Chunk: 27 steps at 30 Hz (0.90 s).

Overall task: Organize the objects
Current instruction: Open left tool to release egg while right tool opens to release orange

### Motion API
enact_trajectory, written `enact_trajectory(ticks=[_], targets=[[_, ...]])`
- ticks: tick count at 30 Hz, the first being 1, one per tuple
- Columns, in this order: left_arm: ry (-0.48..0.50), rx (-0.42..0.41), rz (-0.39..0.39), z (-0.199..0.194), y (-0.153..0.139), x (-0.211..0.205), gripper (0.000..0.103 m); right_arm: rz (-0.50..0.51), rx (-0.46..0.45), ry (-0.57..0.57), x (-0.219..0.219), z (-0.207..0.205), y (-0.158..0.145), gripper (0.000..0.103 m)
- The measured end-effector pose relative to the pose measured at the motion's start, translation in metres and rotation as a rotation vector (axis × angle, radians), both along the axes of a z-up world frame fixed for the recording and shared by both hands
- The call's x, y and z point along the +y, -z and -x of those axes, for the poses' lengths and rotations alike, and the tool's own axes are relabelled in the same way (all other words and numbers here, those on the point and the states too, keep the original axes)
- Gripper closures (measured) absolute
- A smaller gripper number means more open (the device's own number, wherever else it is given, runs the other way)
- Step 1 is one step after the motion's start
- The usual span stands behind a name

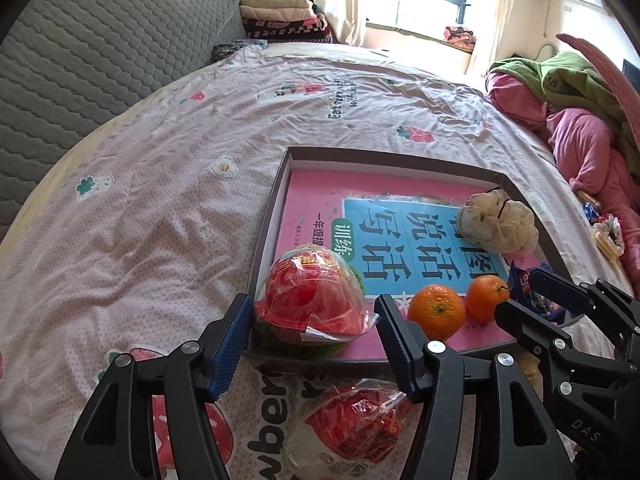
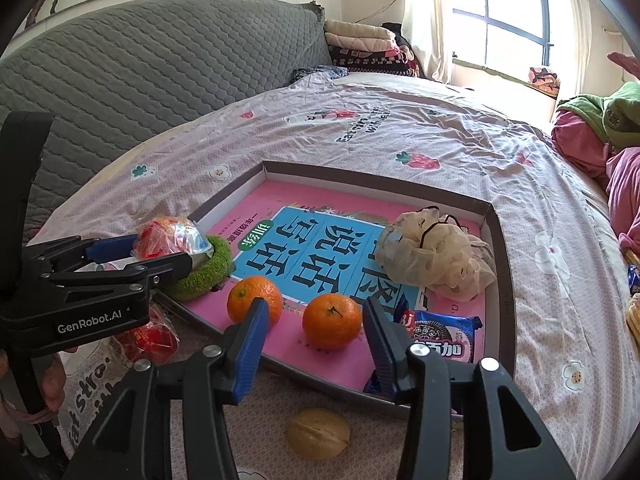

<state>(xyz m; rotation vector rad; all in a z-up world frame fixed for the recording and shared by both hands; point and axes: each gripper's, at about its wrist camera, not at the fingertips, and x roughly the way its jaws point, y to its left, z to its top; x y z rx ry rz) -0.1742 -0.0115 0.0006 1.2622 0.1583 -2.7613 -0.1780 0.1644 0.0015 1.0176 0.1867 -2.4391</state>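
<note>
Mostly done: oranges (image 2: 332, 322), biscuits (image 2: 444, 332) and a wrapped snack (image 1: 310, 300) lie in the tray (image 2: 496, 240). Both claws, left (image 1: 314, 334) and right (image 2: 314, 334), gape empty. Near the tray, a walnut (image 2: 318, 432) and another snack (image 1: 352, 424) remain outside.

2 oranges (image 1: 436, 311) in tray (image 1: 267, 216)

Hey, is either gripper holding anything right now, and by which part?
Nothing looks held. The left gripper's open jaws flank the wrapped red snack; the right gripper's flank an orange, with gaps.

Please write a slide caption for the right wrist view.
Open right gripper above an orange in the tray.
</note>
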Motion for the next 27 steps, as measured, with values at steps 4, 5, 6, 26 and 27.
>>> enact_trajectory(ticks=[4,5,6,26,27], targets=[[0.005,0.006,0.002,-0.003,-0.004,0.002,0.038,0.007,0.005,0.001,0.002,-0.002,-0.003,0.052],[0.005,0.007,0.003,-0.004,-0.005,0.002,0.038,0.008,0.007,0.002,0.003,-0.003,-0.003,0.052],[0.006,0.009,0.002,-0.005,-0.006,0.002,0.038,0.011,0.008,0.003,0.004,-0.003,-0.004,0.052],[0.023,0.046,0.020,-0.040,-0.026,0.008,0.037,0.066,0.061,0.002,0.019,-0.036,-0.025,0.048],[0.025,0.047,0.021,-0.043,-0.027,0.008,0.037,0.071,0.064,0.000,0.019,-0.039,-0.026,0.048]])
